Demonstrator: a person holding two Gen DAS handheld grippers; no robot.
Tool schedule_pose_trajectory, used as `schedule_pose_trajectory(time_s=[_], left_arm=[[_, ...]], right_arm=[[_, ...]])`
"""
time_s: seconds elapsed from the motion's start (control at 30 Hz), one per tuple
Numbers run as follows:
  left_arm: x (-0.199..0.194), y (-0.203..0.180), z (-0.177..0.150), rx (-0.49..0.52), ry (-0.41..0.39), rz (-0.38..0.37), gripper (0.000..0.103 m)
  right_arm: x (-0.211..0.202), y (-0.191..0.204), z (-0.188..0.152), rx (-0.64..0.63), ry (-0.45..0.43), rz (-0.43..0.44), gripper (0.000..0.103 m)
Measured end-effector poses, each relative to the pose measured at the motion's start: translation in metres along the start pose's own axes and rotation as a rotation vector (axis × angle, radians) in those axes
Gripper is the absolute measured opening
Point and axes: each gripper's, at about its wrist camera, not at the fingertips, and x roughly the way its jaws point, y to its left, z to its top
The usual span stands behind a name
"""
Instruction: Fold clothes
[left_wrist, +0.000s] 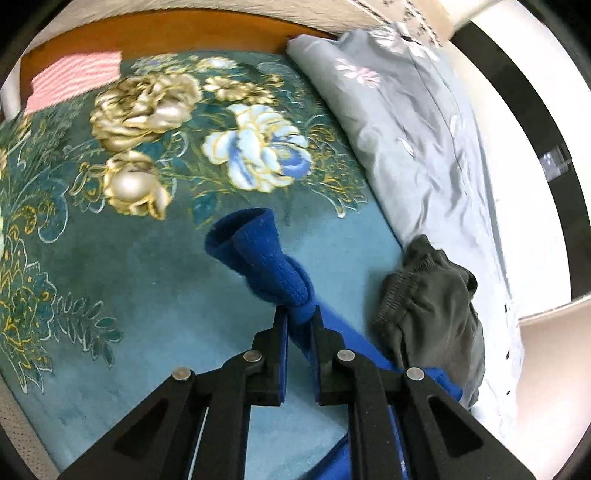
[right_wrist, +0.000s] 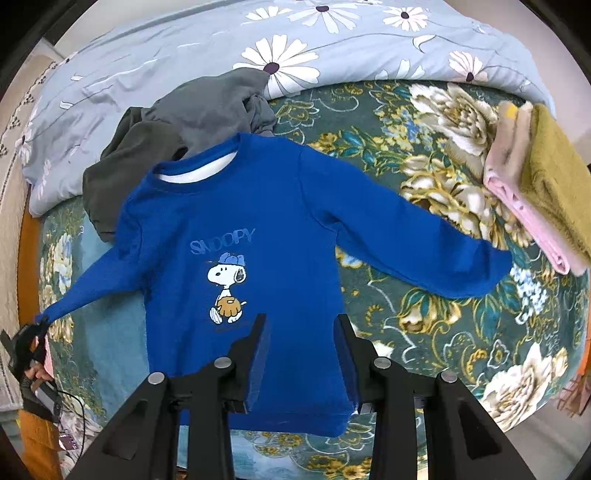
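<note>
We are in a home bedroom: a bed with a wooden frame (left_wrist: 147, 33), a teal floral blanket (left_wrist: 110, 258), a grey daisy-print duvet (right_wrist: 184, 44) and folded towels (right_wrist: 546, 184) piled on it.

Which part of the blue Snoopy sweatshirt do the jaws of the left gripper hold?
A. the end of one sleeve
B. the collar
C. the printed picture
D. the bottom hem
A: in the left wrist view the left gripper is shut on the cuff end of a sleeve of the blue sweatshirt, which lies spread on the floral blanket.
</note>
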Motion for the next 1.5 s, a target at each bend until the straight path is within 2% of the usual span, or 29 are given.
schedule_pose_trajectory(time_s=[0.07, 0.1, 0.27, 0.3, 0.37, 0.43, 0.53, 0.63, 0.77, 0.87, 0.97, 1.07, 1.27, 1.4, 1.5], left_arm=[[0.023, 0.013, -0.001, -0.029, 0.061, 0.064, 0.01], [0.032, 0.02, 0.0, -0.058, 0.083, 0.07, 0.01], [0.046, 0.04, 0.002, -0.255, 0.104, 0.057, 0.01], [0.043, 0.032, 0.005, -0.242, 0.094, 0.051, 0.01], [0.036, 0.012, 0.013, -0.19, 0.07, 0.033, 0.01], [0.021, -0.022, 0.023, -0.098, 0.031, -0.013, 0.01], [-0.02, -0.102, 0.038, 0.112, -0.065, -0.146, 0.01], [-0.062, -0.181, 0.033, 0.34, -0.142, -0.267, 0.01], [-0.102, -0.278, -0.022, 0.681, -0.195, -0.36, 0.01], [-0.098, -0.325, -0.08, 0.86, -0.186, -0.348, 0.01], [-0.072, -0.359, -0.141, 0.992, -0.118, -0.302, 0.01], [-0.039, -0.385, -0.217, 1.161, -0.061, -0.24, 0.01], [0.012, -0.394, -0.346, 1.472, 0.035, -0.148, 0.01], [0.05, -0.39, -0.396, 1.587, 0.132, -0.072, 0.01], [0.077, -0.387, -0.417, 1.622, 0.234, -0.043, 0.013]], right_arm=[[0.0, 0.003, 0.0, -0.007, 0.002, 0.002, 0.039], [0.0, 0.004, 0.0, -0.013, 0.001, 0.002, 0.039], [-0.008, 0.0, 0.0, -0.016, -0.015, -0.007, 0.039], [-0.008, -0.004, -0.001, -0.005, -0.017, -0.008, 0.039], [-0.008, -0.012, -0.002, 0.02, -0.018, -0.006, 0.039], [-0.005, -0.023, -0.005, 0.064, -0.017, 0.006, 0.039], [-0.001, -0.036, -0.008, 0.115, -0.016, 0.024, 0.039], [0.004, -0.045, -0.01, 0.149, -0.021, 0.045, 0.039], [0.014, -0.054, -0.01, 0.185, -0.024, 0.079, 0.039], [0.023, -0.063, -0.01, 0.217, -0.029, 0.109, 0.039], [0.035, -0.076, -0.011, 0.256, -0.023, 0.133, 0.039], [0.043, -0.09, -0.014, 0.288, -0.018, 0.145, 0.039], [0.06, -0.124, -0.021, 0.336, 0.009, 0.137, 0.039], [0.071, -0.145, -0.024, 0.364, 0.035, 0.126, 0.039], [0.078, -0.152, -0.023, 0.367, 0.053, 0.119, 0.039]])
